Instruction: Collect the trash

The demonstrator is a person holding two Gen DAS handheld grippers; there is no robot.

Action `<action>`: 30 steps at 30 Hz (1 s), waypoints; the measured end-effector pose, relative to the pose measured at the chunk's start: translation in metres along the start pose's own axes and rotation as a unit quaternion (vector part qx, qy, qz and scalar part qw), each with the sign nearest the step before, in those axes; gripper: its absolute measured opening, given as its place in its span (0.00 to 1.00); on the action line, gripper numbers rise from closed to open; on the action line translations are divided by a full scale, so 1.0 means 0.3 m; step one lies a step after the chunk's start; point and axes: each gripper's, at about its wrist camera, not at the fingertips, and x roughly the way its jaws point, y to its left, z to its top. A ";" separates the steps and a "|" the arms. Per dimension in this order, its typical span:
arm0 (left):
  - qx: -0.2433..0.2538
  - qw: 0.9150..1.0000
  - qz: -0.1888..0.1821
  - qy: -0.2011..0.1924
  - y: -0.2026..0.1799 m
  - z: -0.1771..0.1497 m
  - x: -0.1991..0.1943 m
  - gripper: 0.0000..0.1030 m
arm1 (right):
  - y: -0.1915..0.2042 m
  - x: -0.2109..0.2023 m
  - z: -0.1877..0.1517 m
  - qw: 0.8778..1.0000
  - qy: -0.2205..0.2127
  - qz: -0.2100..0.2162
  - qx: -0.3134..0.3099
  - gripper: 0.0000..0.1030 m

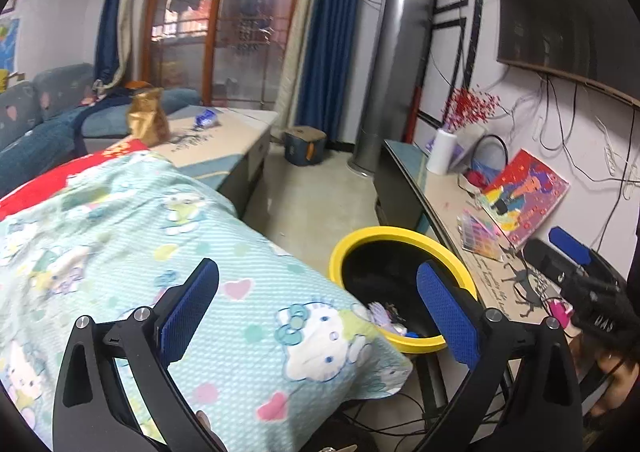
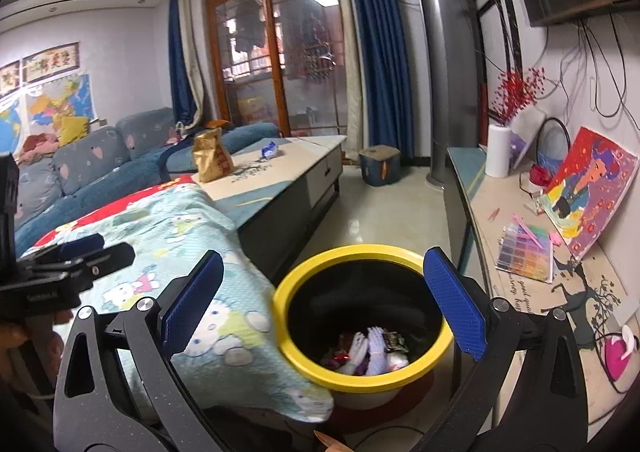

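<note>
A yellow-rimmed black trash bin stands on the floor, holding purple and white gloves and wrappers. My right gripper is open and empty above the bin's mouth. My left gripper is open and empty over the cloth-covered table edge, left of the bin. A brown paper bag and a blue wrapper lie on the far coffee table; they also show in the left wrist view, the bag and wrapper.
A Hello Kitty cloth covers the near table. A sofa runs along the left. A TV console on the right holds a painting, bead box, paper roll and cables. A stool and tall air conditioner stand behind.
</note>
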 end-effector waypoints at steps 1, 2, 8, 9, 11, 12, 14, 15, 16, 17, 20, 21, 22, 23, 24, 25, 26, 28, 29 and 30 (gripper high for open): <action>-0.001 1.000 0.005 -0.004 0.008 -0.004 -0.017 0.94 | 0.016 -0.007 -0.008 1.000 -0.003 0.000 -0.002 0.90; -0.002 1.000 0.009 -0.008 0.013 -0.009 -0.031 0.94 | 0.033 -0.017 -0.017 1.000 -0.009 0.001 -0.004 0.90; 0.002 0.999 0.042 -0.034 0.045 -0.049 -0.126 0.94 | 0.118 -0.072 -0.063 0.999 -0.047 -0.007 -0.007 0.90; 0.002 0.998 0.045 -0.040 0.051 -0.063 -0.146 0.94 | 0.133 -0.084 -0.072 0.998 -0.056 -0.007 -0.008 0.90; 0.003 0.998 0.049 -0.047 0.064 -0.083 -0.170 0.94 | 0.155 -0.099 -0.084 0.997 -0.071 -0.007 -0.018 0.90; 0.005 0.997 0.054 -0.051 0.067 -0.096 -0.184 0.94 | 0.169 -0.104 -0.088 0.997 -0.077 -0.007 -0.027 0.90; 0.007 0.996 0.063 -0.060 0.073 -0.117 -0.206 0.94 | 0.194 -0.118 -0.094 0.995 -0.091 -0.007 -0.039 0.90; 0.004 0.996 0.065 -0.064 0.078 -0.129 -0.216 0.94 | 0.199 -0.126 -0.102 0.994 -0.100 -0.008 -0.039 0.90; 0.000 0.996 0.064 -0.068 0.081 -0.141 -0.226 0.94 | 0.202 -0.129 -0.107 0.994 -0.105 -0.010 -0.037 0.90; -0.001 0.995 0.064 -0.070 0.082 -0.145 -0.230 0.94 | 0.201 -0.130 -0.117 0.993 -0.109 -0.012 -0.033 0.90; -0.001 0.995 0.067 -0.073 0.085 -0.161 -0.239 0.94 | 0.209 -0.127 -0.137 0.994 -0.106 -0.013 -0.034 0.90; 0.000 0.995 0.069 -0.071 0.083 -0.163 -0.238 0.94 | 0.209 -0.124 -0.137 0.994 -0.105 -0.012 -0.036 0.90; -0.001 0.995 0.069 -0.070 0.082 -0.164 -0.237 0.94 | 0.213 -0.125 -0.139 0.994 -0.105 -0.012 -0.038 0.90; -0.001 0.995 0.069 -0.070 0.082 -0.164 -0.237 0.94 | 0.214 -0.124 -0.139 0.993 -0.107 -0.013 -0.038 0.90; -0.002 0.995 0.069 -0.070 0.082 -0.164 -0.237 0.94 | 0.216 -0.128 -0.141 0.993 -0.109 -0.014 -0.038 0.90; -0.001 0.995 0.068 -0.070 0.082 -0.165 -0.237 0.94 | 0.217 -0.130 -0.141 0.993 -0.111 -0.014 -0.038 0.90; -0.001 0.995 0.069 -0.071 0.082 -0.165 -0.237 0.94 | 0.217 -0.132 -0.139 0.993 -0.112 -0.014 -0.038 0.90; -0.002 0.995 0.067 -0.070 0.083 -0.165 -0.237 0.94 | 0.216 -0.133 -0.139 0.993 -0.112 -0.014 -0.037 0.90; -0.002 0.995 0.068 -0.070 0.082 -0.166 -0.237 0.94 | 0.218 -0.132 -0.140 0.993 -0.111 -0.014 -0.038 0.90; -0.002 0.995 0.068 -0.071 0.082 -0.166 -0.238 0.94 | 0.217 -0.134 -0.138 0.993 -0.111 -0.013 -0.037 0.90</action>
